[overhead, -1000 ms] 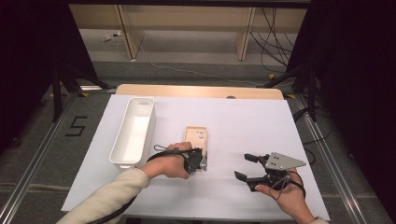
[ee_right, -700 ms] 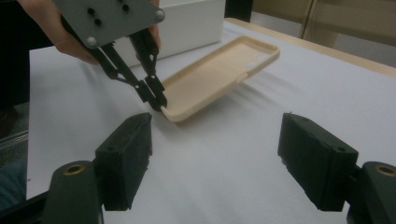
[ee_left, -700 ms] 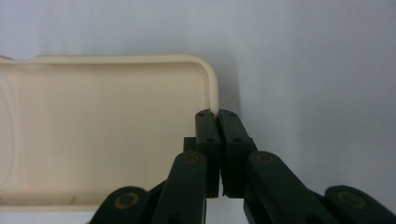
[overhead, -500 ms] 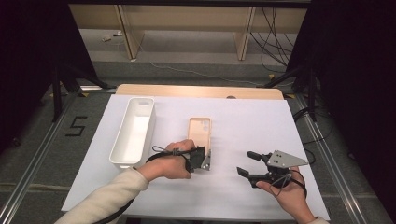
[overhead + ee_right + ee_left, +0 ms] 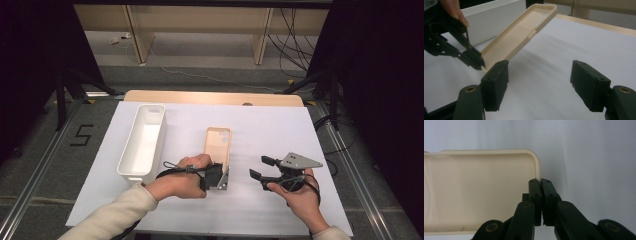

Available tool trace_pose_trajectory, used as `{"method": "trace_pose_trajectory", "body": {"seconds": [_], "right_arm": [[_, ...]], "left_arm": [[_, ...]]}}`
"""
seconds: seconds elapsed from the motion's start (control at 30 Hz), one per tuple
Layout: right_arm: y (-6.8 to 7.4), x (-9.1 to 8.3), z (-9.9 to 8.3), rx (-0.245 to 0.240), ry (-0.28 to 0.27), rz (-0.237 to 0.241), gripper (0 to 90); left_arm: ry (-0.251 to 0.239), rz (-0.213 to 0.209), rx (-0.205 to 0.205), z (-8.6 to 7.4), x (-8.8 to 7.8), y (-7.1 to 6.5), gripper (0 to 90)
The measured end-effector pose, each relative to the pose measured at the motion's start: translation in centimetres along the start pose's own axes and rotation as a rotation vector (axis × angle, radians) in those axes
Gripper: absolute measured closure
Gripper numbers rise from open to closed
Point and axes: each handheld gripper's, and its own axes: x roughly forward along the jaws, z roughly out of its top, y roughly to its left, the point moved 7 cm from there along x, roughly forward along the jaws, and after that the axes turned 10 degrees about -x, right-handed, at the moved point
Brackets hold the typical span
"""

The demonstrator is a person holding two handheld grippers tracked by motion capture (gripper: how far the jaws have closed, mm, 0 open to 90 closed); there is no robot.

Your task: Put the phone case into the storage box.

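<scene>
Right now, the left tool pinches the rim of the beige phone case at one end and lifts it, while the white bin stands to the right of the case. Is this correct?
Not quite. The left tool does pinch the rim of the beige phone case and holds it tilted up, but the white bin stands to the left of the case, not the right. The high view shows this.

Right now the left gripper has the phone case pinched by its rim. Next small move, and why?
Probably carry the case left toward the white bin. The left gripper is shut on the case's near rim and the case is tilted up off the sheet in the right gripper view. The right gripper is open, holds nothing, and sits apart from the case, so no handover looks set up.
</scene>
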Motion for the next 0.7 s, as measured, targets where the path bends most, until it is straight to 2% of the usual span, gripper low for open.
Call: {"method": "trace_pose_trajectory", "body": {"seconds": [0.03,0.07,0.1,0.13,0.17,0.23,0.27,0.3,0.33,0.37,0.4,0.43,0.47,0.5,0.53,0.57,0.6,0.63,0.67,0.7], "right_arm": [[-0.4,0.5,0.3,-0.022,-0.024,-0.018,32.6],[-0.3,0.8,0.5,0.011,-0.011,0.001,32.8],[-0.6,1.1,0.7,0.006,0.0,-0.012,33.4],[-0.8,1.5,0.9,-0.002,-0.004,-0.012,33.9],[-1.0,1.8,1.1,-0.002,0.011,-0.017,34.4],[-1.2,2.8,1.6,0.01,-0.013,-0.006,35.2],[-1.2,3.0,1.7,0.022,0.019,-0.005,35.2],[-1.2,3.6,2.0,0.031,-0.014,0.01,35.8],[-1.3,3.9,2.3,0.031,-0.01,0.012,36.2],[-1.2,4.4,2.5,0.057,-0.015,0.03,36.7],[-1.4,4.8,2.7,0.053,-0.016,0.027,37.4],[-1.6,5.2,2.9,0.044,-0.015,0.025,37.6],[-1.5,5.6,3.1,0.073,-0.012,0.036,38.4],[-1.6,6.0,3.3,0.075,-0.012,0.038,39.4],[-1.7,6.2,3.3,0.083,0.012,0.03,40.0],[-1.9,6.7,3.4,0.075,-0.003,0.026,41.3],[-2.0,7.1,3.4,0.081,0.008,0.02,42.7],[-1.9,7.4,3.4,0.107,0.028,0.031,43.6],[-2.0,7.6,3.4,0.1,0.03,0.033,44.8],[-2.1,7.8,3.4,0.11,0.032,0.028,45.9]], "left_arm": [[-0.008,0.0,-0.005,0.1,0.0,-0.1,87.7],[0.002,0.007,0.015,0.1,-0.1,-0.1,87.7],[-0.005,0.004,0.031,0.3,-0.1,-0.1,87.7],[-0.002,0.013,0.022,0.3,-0.2,-0.2,87.7],[-0.001,0.004,0.026,0.3,-0.2,-0.3,87.7],[-0.004,0.006,0.025,0.4,-0.2,-0.4,87.7],[0.0,0.004,0.027,0.4,-0.1,-0.5,87.7],[0.0,-0.008,0.027,0.4,0.0,-0.6,87.7],[0.004,-0.001,0.026,0.4,-0.1,-0.6,87.7],[0.006,0.002,0.028,0.4,-0.1,-0.7,87.7],[0.0,0.004,0.035,0.5,-0.1,-0.7,87.7],[0.002,0.007,0.04,0.6,-0.1,-0.7,87.7],[-0.003,0.007,0.044,0.6,-0.2,-0.8,87.7],[0.002,0.002,0.046,0.7,-0.2,-0.8,87.7],[0.012,-0.004,0.048,0.6,-0.2,-0.9,87.7],[-0.027,-0.01,0.008,0.8,0.0,-1.2,87.7],[-0.036,0.005,0.024,1.0,0.0,-1.0,87.7],[-0.028,-0.003,0.008,0.9,0.0,-1.2,87.7],[-0.032,0.003,0.001,0.9,0.0,-1.2,87.7],[-0.041,-0.004,0.012,1.0,0.1,-1.1,87.7]]}}
